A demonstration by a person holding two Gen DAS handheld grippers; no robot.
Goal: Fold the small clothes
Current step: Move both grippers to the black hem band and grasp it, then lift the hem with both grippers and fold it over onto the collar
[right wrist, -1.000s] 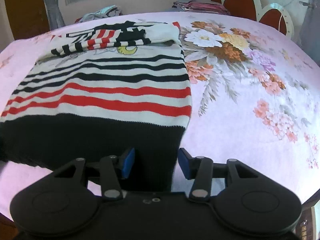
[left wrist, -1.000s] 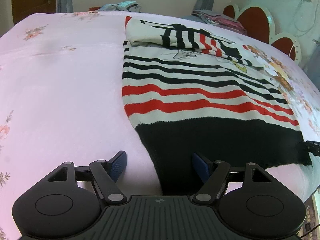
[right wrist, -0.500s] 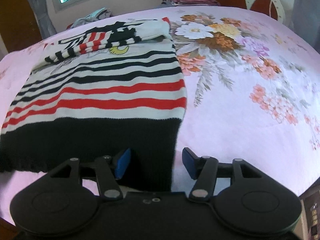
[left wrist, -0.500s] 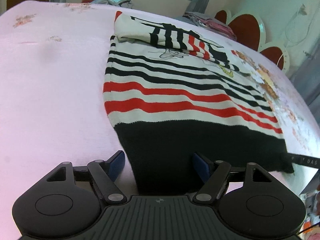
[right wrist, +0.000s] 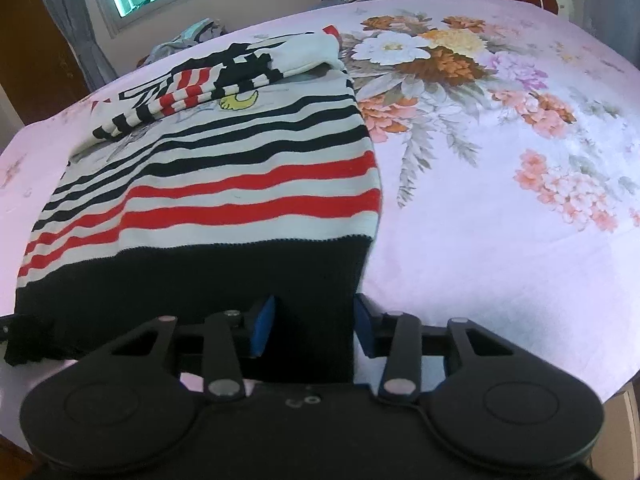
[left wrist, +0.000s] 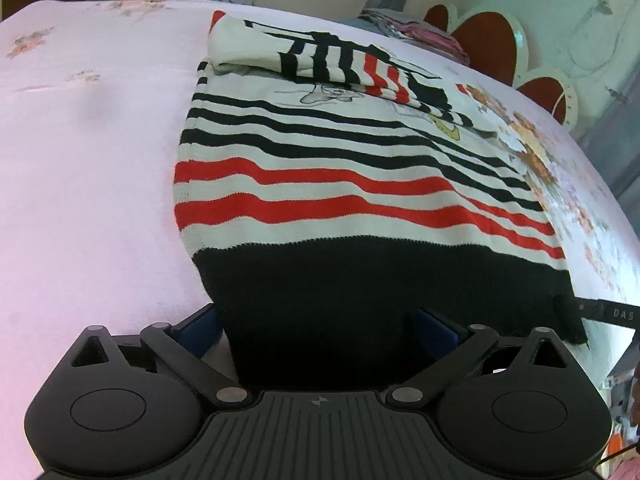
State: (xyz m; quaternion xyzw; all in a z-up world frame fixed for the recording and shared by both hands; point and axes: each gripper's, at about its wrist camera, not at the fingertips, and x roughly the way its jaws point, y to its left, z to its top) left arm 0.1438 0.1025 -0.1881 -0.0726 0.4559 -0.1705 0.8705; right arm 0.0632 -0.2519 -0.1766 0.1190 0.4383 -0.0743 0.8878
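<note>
Both spread wide and straddling the near black hem of the striped sweater (left wrist: 360,184) flat on the bed (left wrist: 88,168): left gripper (left wrist: 318,326) at its left corner, right gripper (right wrist: 314,330) at its right, seemingly to pinch and fold it away toward the sleeves.

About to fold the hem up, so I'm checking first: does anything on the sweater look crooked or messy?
Nothing much: the sweater lies flat on the bed, sleeves folded across its top, slightly slanted.
</note>
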